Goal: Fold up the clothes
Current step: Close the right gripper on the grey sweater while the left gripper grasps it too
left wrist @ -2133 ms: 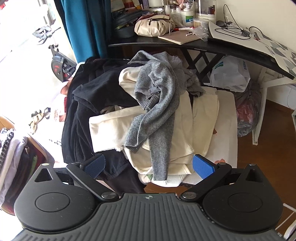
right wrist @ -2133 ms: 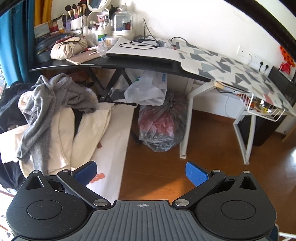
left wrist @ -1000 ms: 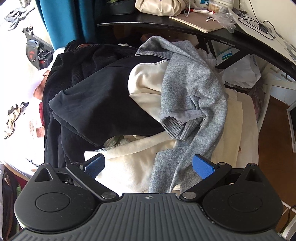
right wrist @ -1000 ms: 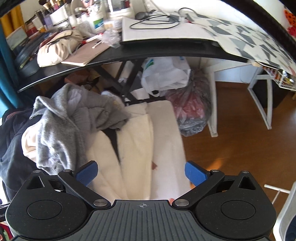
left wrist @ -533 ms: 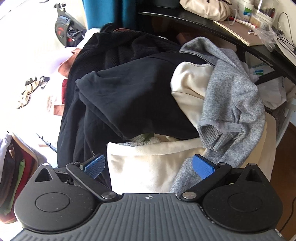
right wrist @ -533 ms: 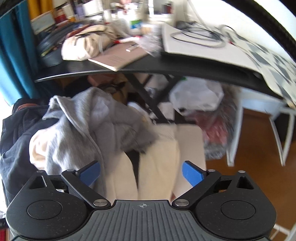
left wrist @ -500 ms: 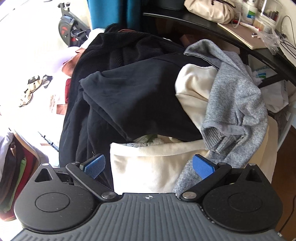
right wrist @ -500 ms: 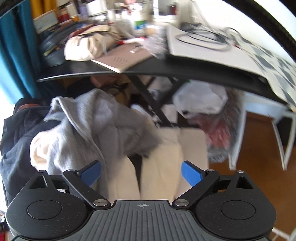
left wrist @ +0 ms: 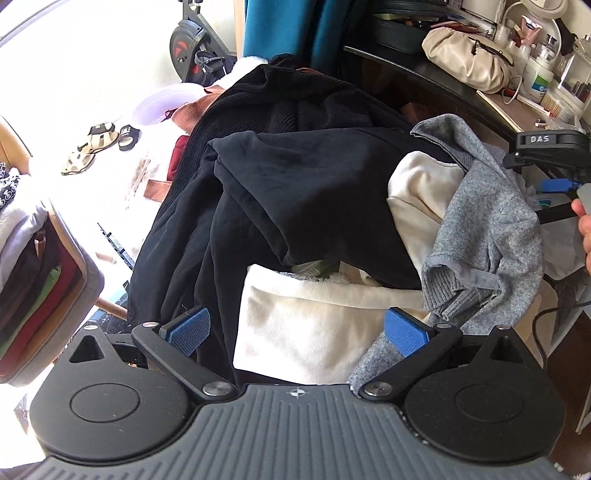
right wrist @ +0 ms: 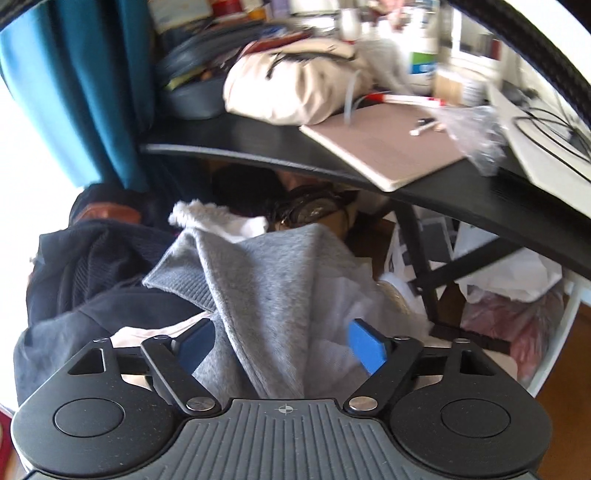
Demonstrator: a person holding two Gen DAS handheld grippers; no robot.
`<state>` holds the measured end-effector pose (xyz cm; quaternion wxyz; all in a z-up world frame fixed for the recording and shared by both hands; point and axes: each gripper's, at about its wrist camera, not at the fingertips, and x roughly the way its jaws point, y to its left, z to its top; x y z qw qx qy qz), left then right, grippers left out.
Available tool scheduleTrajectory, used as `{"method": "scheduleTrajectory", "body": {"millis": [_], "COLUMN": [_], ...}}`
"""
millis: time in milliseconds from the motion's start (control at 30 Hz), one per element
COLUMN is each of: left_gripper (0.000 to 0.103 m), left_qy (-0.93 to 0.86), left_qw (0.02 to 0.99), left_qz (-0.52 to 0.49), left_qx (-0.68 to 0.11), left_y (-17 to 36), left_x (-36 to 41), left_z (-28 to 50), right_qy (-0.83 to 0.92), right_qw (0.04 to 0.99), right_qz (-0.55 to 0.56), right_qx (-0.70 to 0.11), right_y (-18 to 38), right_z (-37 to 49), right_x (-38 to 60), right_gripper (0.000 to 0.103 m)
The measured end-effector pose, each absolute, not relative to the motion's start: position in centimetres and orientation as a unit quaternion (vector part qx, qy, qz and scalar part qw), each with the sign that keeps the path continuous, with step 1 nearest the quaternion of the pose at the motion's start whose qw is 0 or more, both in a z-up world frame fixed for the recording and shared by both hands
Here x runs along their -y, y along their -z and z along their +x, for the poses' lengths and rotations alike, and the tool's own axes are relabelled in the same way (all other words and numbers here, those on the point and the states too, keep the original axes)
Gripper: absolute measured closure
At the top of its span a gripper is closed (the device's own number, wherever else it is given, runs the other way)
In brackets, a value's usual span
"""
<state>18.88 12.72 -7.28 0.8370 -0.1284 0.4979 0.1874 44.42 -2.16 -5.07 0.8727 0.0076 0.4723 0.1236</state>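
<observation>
A heap of clothes fills both views. On it lies a grey knit sweater (left wrist: 491, 236) (right wrist: 273, 295), draped over a cream garment (left wrist: 325, 325) and beside black garments (left wrist: 295, 192). My left gripper (left wrist: 297, 332) hangs open just above the cream garment with nothing between its blue pads. My right gripper (right wrist: 282, 347) straddles a ridge of the grey sweater; its jaws are closing, and the pads stand a little apart from the cloth. In the left wrist view the right gripper (left wrist: 554, 184) shows at the right edge, over the sweater's upper part, with a person's hand (left wrist: 585, 229) behind it.
A black desk (right wrist: 258, 147) overhangs the far side of the heap, loaded with a beige bag (right wrist: 295, 92), a notebook (right wrist: 388, 147) and bottles. Plastic bags (right wrist: 509, 280) sit under it. At the left are a teal curtain (left wrist: 280, 29), sandals (left wrist: 96, 144) and a bag of folded clothes (left wrist: 37, 273).
The right gripper swept left from the cream cloth and floor onto the grey sweater, dropped closer, and its jaws narrowed. The left gripper drifted left over the heap and rolled, still open.
</observation>
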Motion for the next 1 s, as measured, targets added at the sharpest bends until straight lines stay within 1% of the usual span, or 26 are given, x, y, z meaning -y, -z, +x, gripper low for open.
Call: {"method": "scheduleTrajectory", "body": {"millis": [33, 67, 133, 200, 233, 367, 533, 600, 633, 667, 700, 733, 767, 833, 867, 900, 933, 1000], "left_gripper": [0.0, 0.0, 0.0, 0.0, 0.0, 0.0, 0.0, 0.003, 0.012, 0.032, 0.043, 0.056, 0.059, 0.061, 0.071, 0.084, 0.096, 0.096], "left_qy": [-0.187, -0.184, -0.174, -0.156, -0.145, -0.091, -0.012, 0.015, 0.026, 0.03, 0.024, 0.017, 0.011, 0.013, 0.015, 0.016, 0.017, 0.014], "left_qw": [0.84, 0.843, 0.851, 0.86, 0.864, 0.877, 0.882, 0.881, 0.88, 0.877, 0.87, 0.861, 0.856, 0.859, 0.863, 0.867, 0.871, 0.88], "left_qz": [-0.125, -0.122, -0.108, -0.082, -0.064, 0.012, 0.088, 0.111, 0.123, 0.14, 0.163, 0.183, 0.192, 0.184, 0.176, 0.168, 0.16, 0.146], "left_qx": [-0.494, -0.491, -0.484, -0.479, -0.477, -0.471, -0.463, -0.459, -0.457, -0.459, -0.465, -0.473, -0.479, -0.478, -0.474, -0.47, -0.465, -0.452], "left_y": [7.2, 7.3, 7.3, 7.5, 7.7, 8.7, 11.0, 12.2, 12.8, 13.6, 14.6, 15.6, 16.3, 16.9, 16.7, 16.5, 16.1, 14.9], "left_x": [-12.5, -12.3, -11.7, -10.7, -10.1, -7.6, -4.8, -3.8, -3.4, -2.8, -2.3, -1.9, -1.7, -1.6, -1.6, -1.6, -1.7, -2.1], "left_z": [18.8, 18.8, 19.0, 19.6, 20.1, 22.4, 25.8, 27.1, 27.7, 28.4, 29.1, 29.8, 30.2, 30.5, 30.4, 30.2, 29.9, 29.1], "right_qy": [-0.125, -0.125, -0.129, -0.126, -0.122, -0.096, -0.077, -0.071, -0.067, -0.062, -0.058, -0.054, -0.051, -0.049, -0.05, -0.052, -0.055, -0.066], "right_qw": [0.871, 0.87, 0.866, 0.867, 0.869, 0.873, 0.86, 0.856, 0.854, 0.852, 0.85, 0.848, 0.846, 0.845, 0.845, 0.846, 0.847, 0.848], "right_qz": [-0.001, -0.01, -0.006, 0.006, 0.01, 0.03, 0.063, 0.078, 0.085, 0.093, 0.102, 0.109, 0.115, 0.117, 0.117, 0.116, 0.115, 0.115], "right_qx": [-0.475, -0.477, -0.484, -0.483, -0.479, -0.478, -0.501, -0.507, -0.509, -0.511, -0.513, -0.516, -0.518, -0.52, -0.52, -0.518, -0.517, -0.512], "right_y": [5.5, 5.9, 6.3, 6.3, 6.3, 6.1, 6.5, 6.7, 6.8, 6.8, 6.9, 7.0, 7.1, 7.1, 7.0, 6.9, 6.8, 6.4], "right_z": [44.6, 44.8, 44.6, 44.0, 43.6, 41.7, 39.0, 37.9, 37.4, 36.9, 36.4, 36.1, 35.7, 35.1, 34.9, 34.8, 34.8, 35.2], "right_x": [1.8, 1.5, 1.8, 3.2, 4.1, 8.7, 14.0, 15.4, 16.0, 16.5, 16.9, 17.3, 17.7, 18.2, 18.3, 18.3, 18.2, 17.6], "right_gripper": [0.063, 0.07, 0.099, 0.1, 0.103, 0.103, 0.102, 0.101, 0.1, 0.099, 0.096, 0.094, 0.093, 0.088, 0.086, 0.082, 0.08, 0.078]}}
